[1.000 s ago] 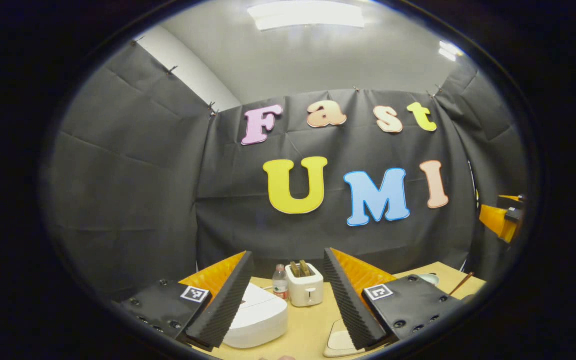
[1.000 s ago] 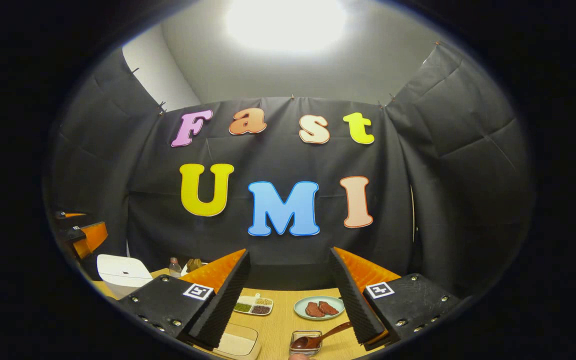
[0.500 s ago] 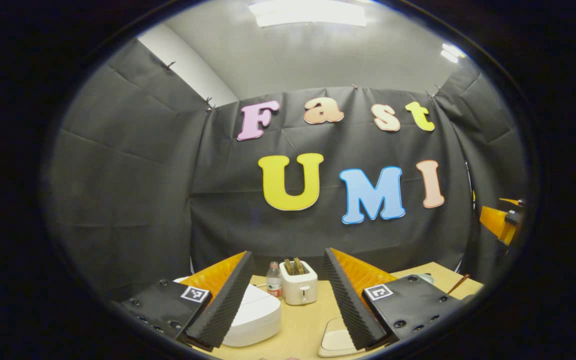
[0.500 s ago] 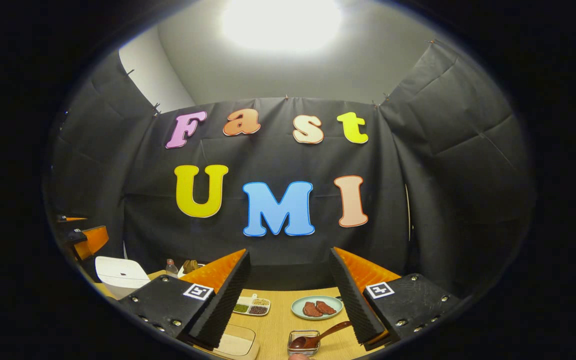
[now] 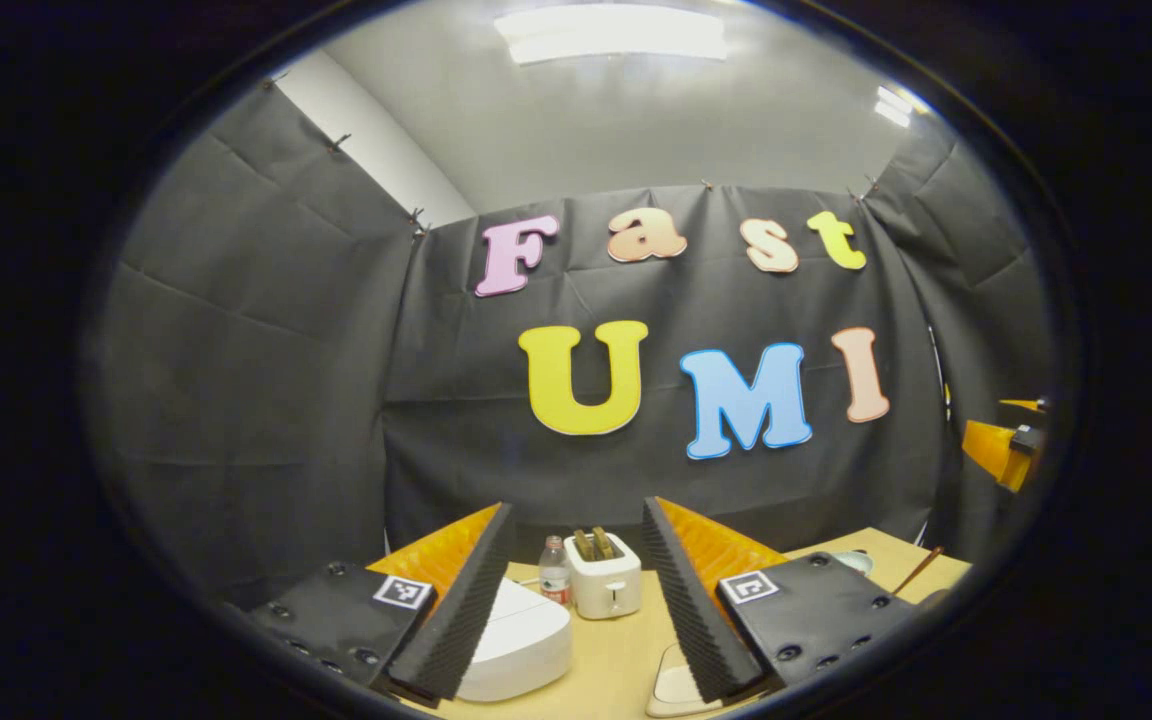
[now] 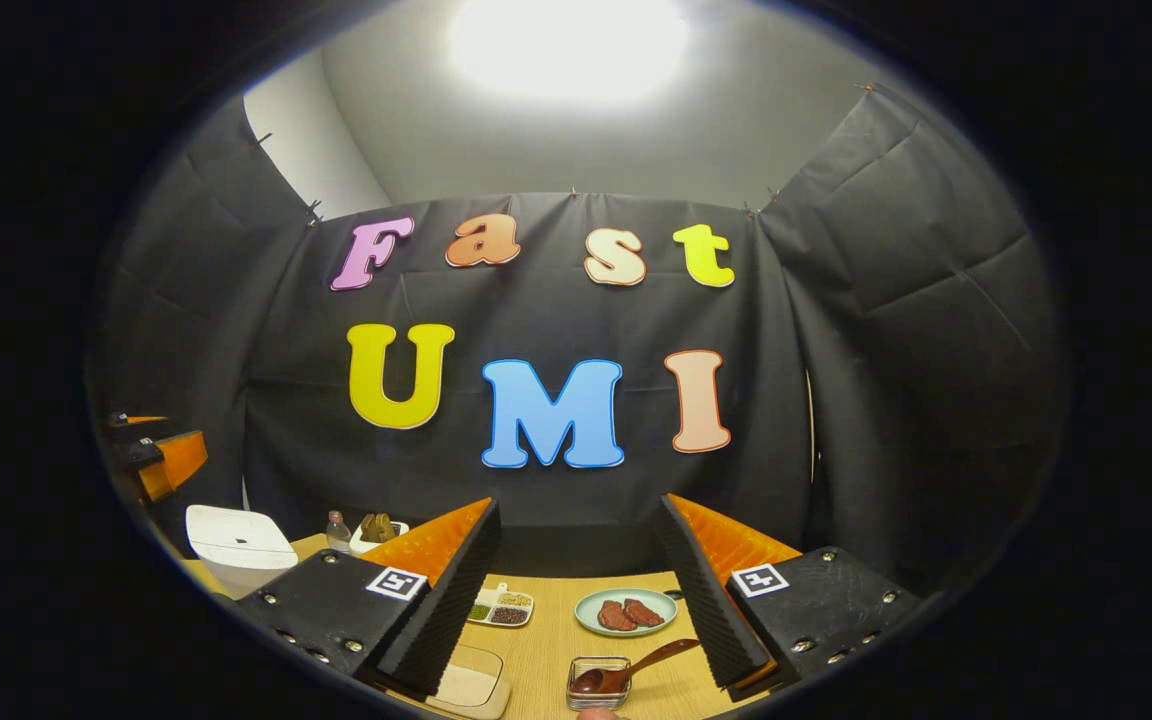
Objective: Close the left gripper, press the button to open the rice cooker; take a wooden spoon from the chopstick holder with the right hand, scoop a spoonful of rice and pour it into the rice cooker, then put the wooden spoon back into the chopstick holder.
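Two grippers stand with their jaws spread wide, neither one grasping anything. In the left gripper view the left gripper (image 5: 576, 600) is raised above the wooden table (image 5: 626, 655), and the white rice cooker (image 5: 521, 640) sits just beyond its left finger, which hides the cooker's near side; the lid looks shut, and the button cannot be made out. Between the fingers, farther back, stand a small water bottle (image 5: 555, 571) and a white toaster (image 5: 607, 578) holding two slices. A pale tray (image 5: 677, 687) is cut off by the right finger and the bottom edge. At the far right a thin stick (image 5: 919, 569) pokes up beside a pale rim, perhaps the chopstick holder, though too little of it shows to be sure.

In the right gripper view the right gripper (image 6: 581, 600) is also raised above the table, and below its fingers a wooden spoon (image 6: 631, 669) rests with its bowl in a small glass dish (image 6: 597, 682). Behind lie a plate of meat (image 6: 626, 612) and a divided dish of grains (image 6: 501, 608), partly hidden by the left finger.
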